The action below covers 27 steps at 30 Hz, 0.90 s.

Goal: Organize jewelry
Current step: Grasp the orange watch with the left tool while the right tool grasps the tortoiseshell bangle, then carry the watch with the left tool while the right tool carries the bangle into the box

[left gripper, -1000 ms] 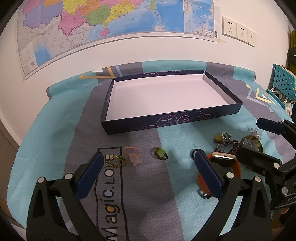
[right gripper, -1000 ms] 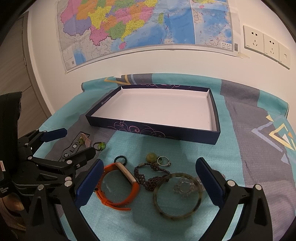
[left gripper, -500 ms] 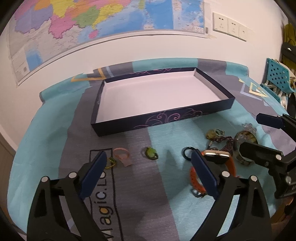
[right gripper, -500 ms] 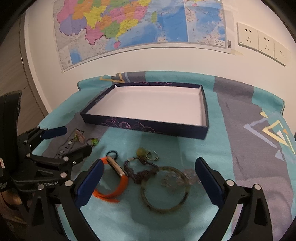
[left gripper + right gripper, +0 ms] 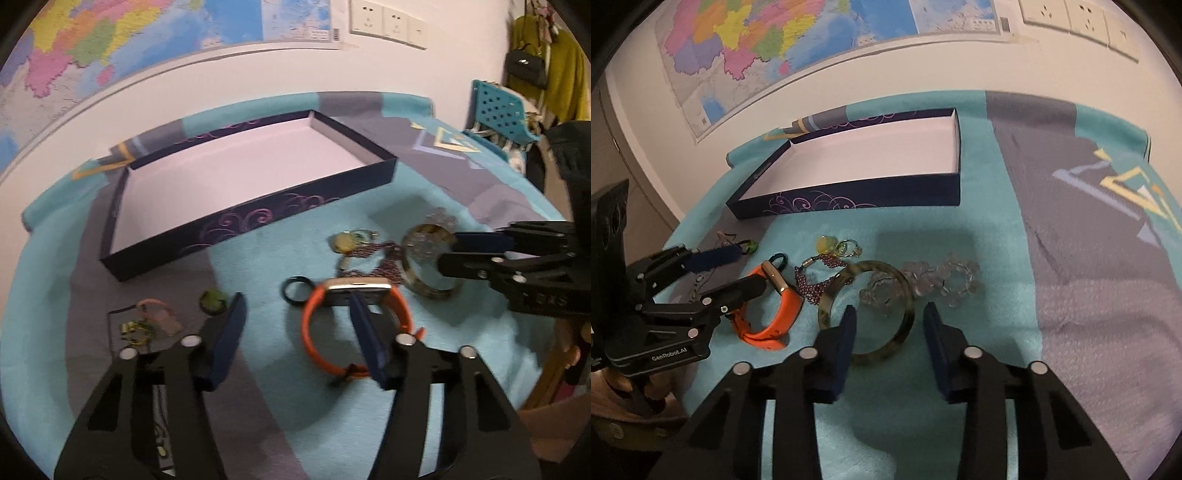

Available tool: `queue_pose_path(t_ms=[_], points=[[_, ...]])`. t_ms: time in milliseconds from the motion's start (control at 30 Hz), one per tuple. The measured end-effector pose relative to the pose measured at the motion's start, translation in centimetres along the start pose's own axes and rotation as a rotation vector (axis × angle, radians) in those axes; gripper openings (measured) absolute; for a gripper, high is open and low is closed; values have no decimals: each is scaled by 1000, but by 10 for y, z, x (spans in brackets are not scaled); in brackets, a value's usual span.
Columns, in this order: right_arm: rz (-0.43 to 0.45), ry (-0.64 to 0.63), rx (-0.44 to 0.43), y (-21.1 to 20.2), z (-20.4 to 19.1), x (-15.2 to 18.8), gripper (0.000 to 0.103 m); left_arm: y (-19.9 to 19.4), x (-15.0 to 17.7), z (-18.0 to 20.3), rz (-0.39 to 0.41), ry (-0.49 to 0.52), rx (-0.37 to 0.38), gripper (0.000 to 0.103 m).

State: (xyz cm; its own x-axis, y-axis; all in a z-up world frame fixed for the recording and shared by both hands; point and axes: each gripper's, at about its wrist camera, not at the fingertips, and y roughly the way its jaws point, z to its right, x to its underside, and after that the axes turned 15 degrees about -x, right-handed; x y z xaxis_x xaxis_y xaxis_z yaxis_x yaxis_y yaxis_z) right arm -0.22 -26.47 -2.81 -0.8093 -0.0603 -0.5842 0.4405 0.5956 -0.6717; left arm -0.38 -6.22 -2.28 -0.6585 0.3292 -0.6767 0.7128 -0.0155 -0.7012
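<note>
A table draped in a teal and grey cloth (image 5: 997,240) is standing against a white wall bearing a coloured map (image 5: 798,40). A shallow dark-blue box (image 5: 849,199) with a pale, bare floor is lying toward the wall; the jewelry is lying loose on the cloth in front of it. The left gripper (image 5: 295,317) is hanging over the orange wristband (image 5: 314,343), its jaws having just been closing to a middling gap, with nothing gripped between them. The right gripper (image 5: 888,325) is hovering over the mottled bangle (image 5: 905,295), its jaws likewise narrowing, the bangle's near side lying between the pads but not visibly pinched. Beside the bangle are lying a clear beaded bracelet (image 5: 945,280), a dark purple beaded chain (image 5: 816,284) and a small black ring (image 5: 295,290). Judged by appearance, the bangle is rigid, smooth and probably brittle, so a pinch across its rim looks best; the wristband looks light and springy, best taken by its strap.
</note>
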Motion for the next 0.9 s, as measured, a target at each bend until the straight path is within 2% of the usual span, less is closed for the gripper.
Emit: queue_pose_path(t_ms=[67, 133, 200, 333, 367, 400, 833, 900], points=[[0, 12, -1, 0, 3, 0, 27, 1, 0, 2, -4, 15, 11, 46], [0, 37, -17, -2, 8, -2, 14, 5, 1, 5, -24, 27, 20, 42], [-3, 48, -23, -2, 12, -2, 11, 9, 2, 5, -52, 30, 31, 32], [2, 63, -30, -3, 14, -4, 8, 13, 3, 4, -71, 23, 43, 22], [1, 64, -33, -3, 14, -4, 7, 14, 2, 3, -76, 19, 45, 13], [1, 63, -42, -4, 14, -4, 6, 15, 2, 1, -84, 10, 50, 9], [57, -4, -72, -27, -2, -25, 6, 9, 0, -27, -112, -93, 125, 8], [62, -9, -76, -27, -2, -30, 6, 6, -2, -31, -101, -102, 117, 9]])
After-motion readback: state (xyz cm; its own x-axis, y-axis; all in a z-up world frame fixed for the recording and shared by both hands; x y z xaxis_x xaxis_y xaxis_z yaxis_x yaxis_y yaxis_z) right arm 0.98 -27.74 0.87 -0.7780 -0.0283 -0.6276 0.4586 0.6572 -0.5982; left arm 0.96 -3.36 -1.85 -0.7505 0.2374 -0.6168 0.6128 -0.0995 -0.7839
